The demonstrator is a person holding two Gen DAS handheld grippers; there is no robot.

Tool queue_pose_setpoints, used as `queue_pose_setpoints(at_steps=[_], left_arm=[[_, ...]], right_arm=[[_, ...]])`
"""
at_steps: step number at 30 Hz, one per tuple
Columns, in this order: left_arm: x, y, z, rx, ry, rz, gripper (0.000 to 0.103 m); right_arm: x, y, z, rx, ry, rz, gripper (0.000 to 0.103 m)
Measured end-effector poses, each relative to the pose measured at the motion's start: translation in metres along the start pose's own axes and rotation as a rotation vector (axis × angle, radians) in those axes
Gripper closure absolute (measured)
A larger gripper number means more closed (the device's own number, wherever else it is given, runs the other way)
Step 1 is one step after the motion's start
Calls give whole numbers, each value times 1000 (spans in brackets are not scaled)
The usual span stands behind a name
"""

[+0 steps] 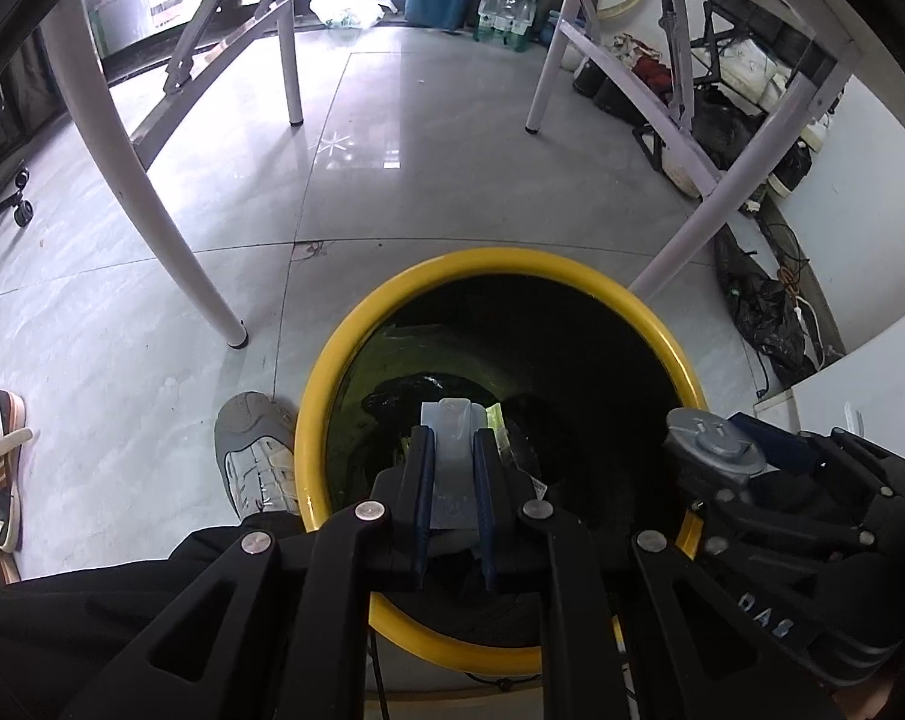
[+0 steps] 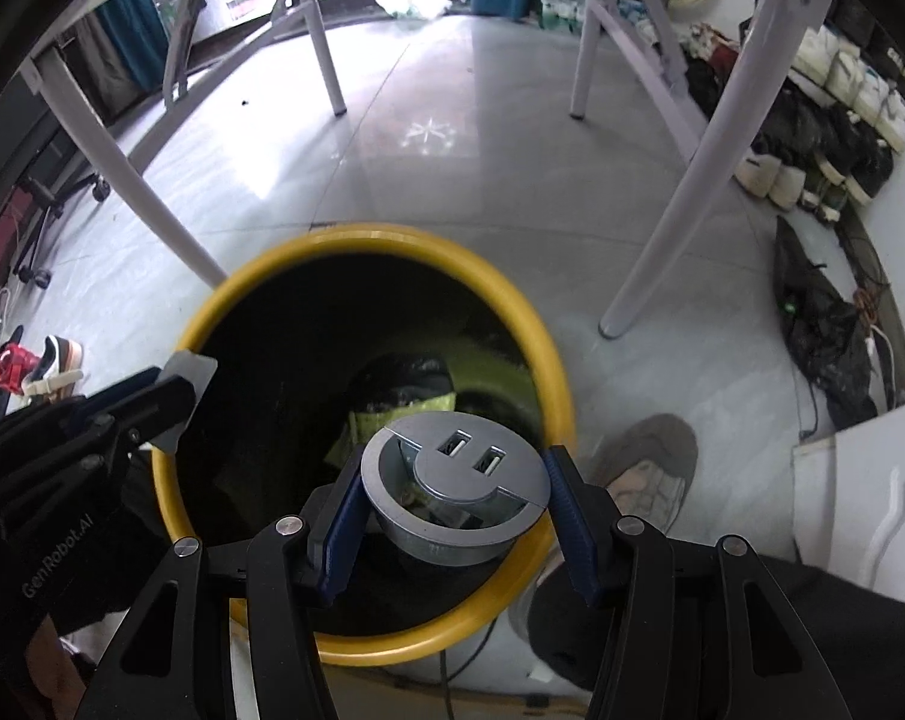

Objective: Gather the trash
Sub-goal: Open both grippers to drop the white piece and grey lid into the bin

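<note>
A yellow-rimmed trash bin [image 1: 326, 372] stands on the floor below both grippers; it also shows in the right wrist view [image 2: 548, 348]. Its dark inside holds a black bag and some yellow-green scraps [image 2: 392, 408]. My left gripper [image 1: 452, 438] is shut on a flat pale grey plastic piece [image 1: 452, 468] and holds it over the bin's mouth. My right gripper [image 2: 452, 468] is shut on a round grey metal socket cap [image 2: 458, 480] with two USB slots, held over the bin's near side. Each gripper shows in the other's view, the right one [image 1: 752, 468] and the left one [image 2: 152, 402].
White table legs [image 1: 170, 222] [image 2: 680, 198] stand on the grey tiled floor around the bin. The person's grey shoes [image 1: 254, 450] [image 2: 644, 468] touch the bin's sides. Shoes, bags and cables [image 2: 824, 330] line the right wall. An office chair base [image 1: 14, 198] sits at left.
</note>
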State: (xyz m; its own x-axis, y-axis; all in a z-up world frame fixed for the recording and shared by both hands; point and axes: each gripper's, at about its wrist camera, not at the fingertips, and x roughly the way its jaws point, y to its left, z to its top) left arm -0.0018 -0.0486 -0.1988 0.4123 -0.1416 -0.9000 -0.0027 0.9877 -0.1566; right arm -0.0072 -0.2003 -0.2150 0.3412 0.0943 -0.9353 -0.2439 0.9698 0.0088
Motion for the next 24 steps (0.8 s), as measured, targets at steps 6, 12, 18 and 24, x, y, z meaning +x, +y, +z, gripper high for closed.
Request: queue_pose_setpoints(at_steps=[6, 12, 18, 24], left_arm=[[9, -2, 1, 20, 24, 7, 95], [14, -2, 1, 29, 41, 10, 95], [17, -2, 0, 31, 57, 7, 95], [21, -4, 1, 37, 71, 8, 94]], right_arm=[[1, 3, -1, -7, 1, 1, 48], [5, 3, -1, -2, 17, -3, 48], [8, 3, -1, -1, 23, -6, 48], [9, 1, -2, 0, 29, -10, 48]])
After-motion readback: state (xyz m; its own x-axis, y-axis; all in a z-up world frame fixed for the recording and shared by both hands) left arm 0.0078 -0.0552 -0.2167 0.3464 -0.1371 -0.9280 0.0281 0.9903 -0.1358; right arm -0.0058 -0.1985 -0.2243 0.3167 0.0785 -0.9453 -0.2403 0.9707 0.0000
